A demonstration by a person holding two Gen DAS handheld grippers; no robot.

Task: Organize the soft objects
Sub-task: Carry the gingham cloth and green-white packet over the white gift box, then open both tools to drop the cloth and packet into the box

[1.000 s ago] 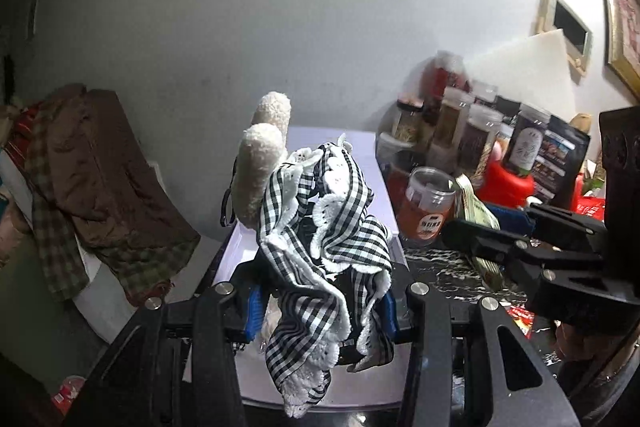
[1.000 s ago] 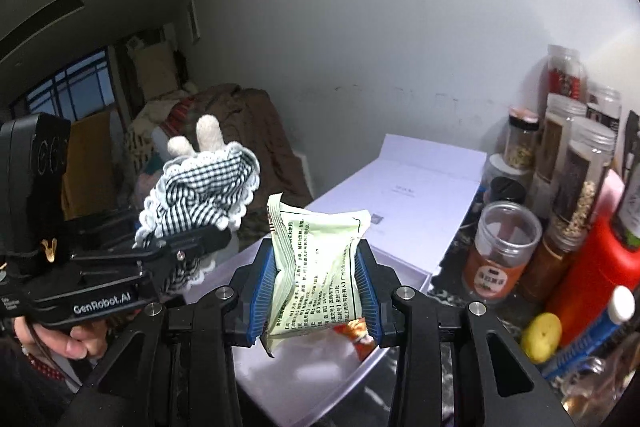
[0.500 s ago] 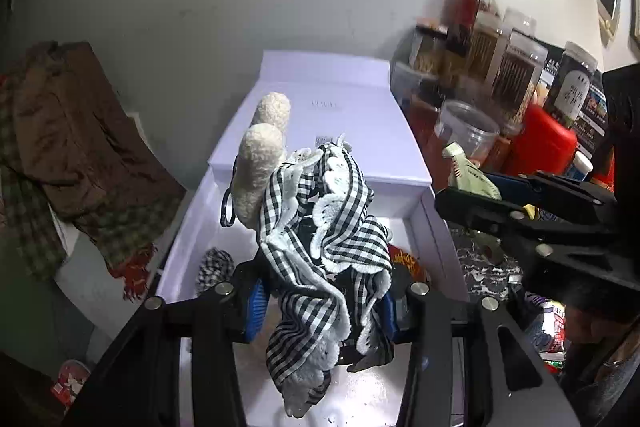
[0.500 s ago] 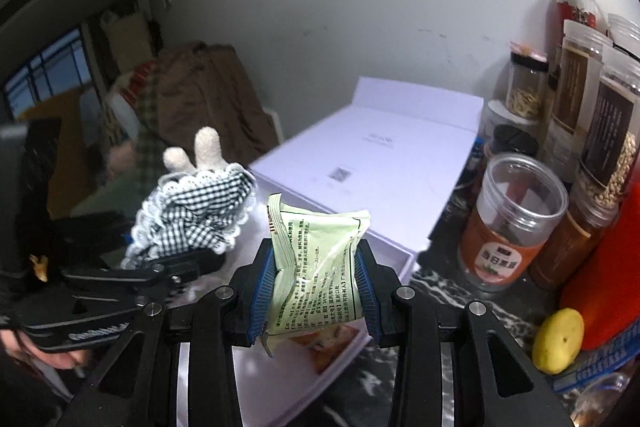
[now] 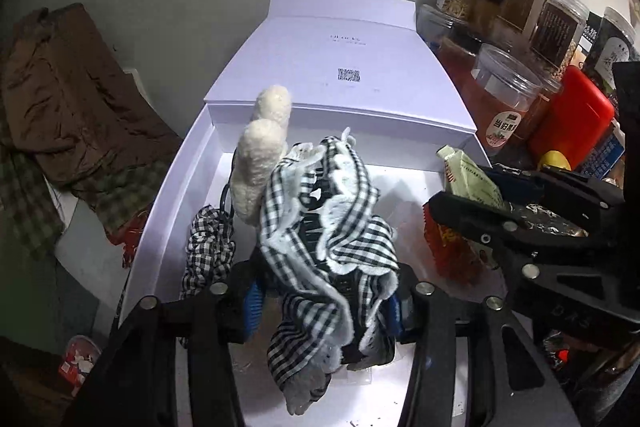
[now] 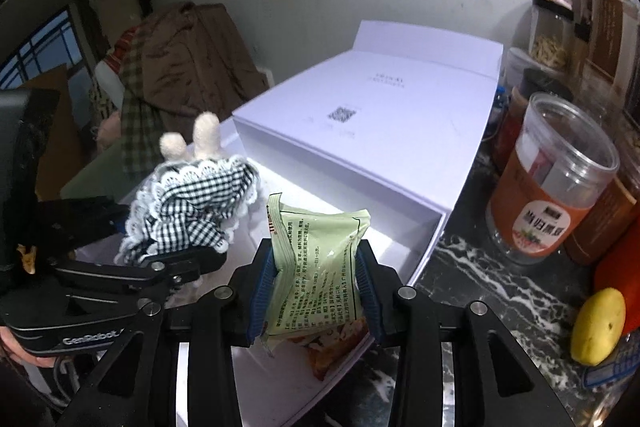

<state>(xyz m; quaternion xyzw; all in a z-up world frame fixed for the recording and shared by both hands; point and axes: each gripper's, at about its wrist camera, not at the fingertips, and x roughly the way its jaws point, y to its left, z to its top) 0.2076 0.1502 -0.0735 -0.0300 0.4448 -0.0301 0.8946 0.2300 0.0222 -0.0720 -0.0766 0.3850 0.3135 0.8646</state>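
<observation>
The plush toy [image 5: 320, 227], in a black-and-white gingham dress with lace trim and two cream fuzzy ears at 11 o'clock, sits between the left gripper's [image 5: 324, 303] jaws, which have just been opening, over the open white box [image 5: 168, 219]. Only the left wrist view shows a second gingham piece [image 5: 208, 251] lying in the box at 9 o'clock. The right wrist view alone shows the green packet's [image 6: 316, 267] printed face, clenched in the right gripper [image 6: 316, 291]; its lower end is hidden. Jars [image 6: 552, 195] crowd the marbled worktop [image 6: 480, 283] at 3 o'clock.
</observation>
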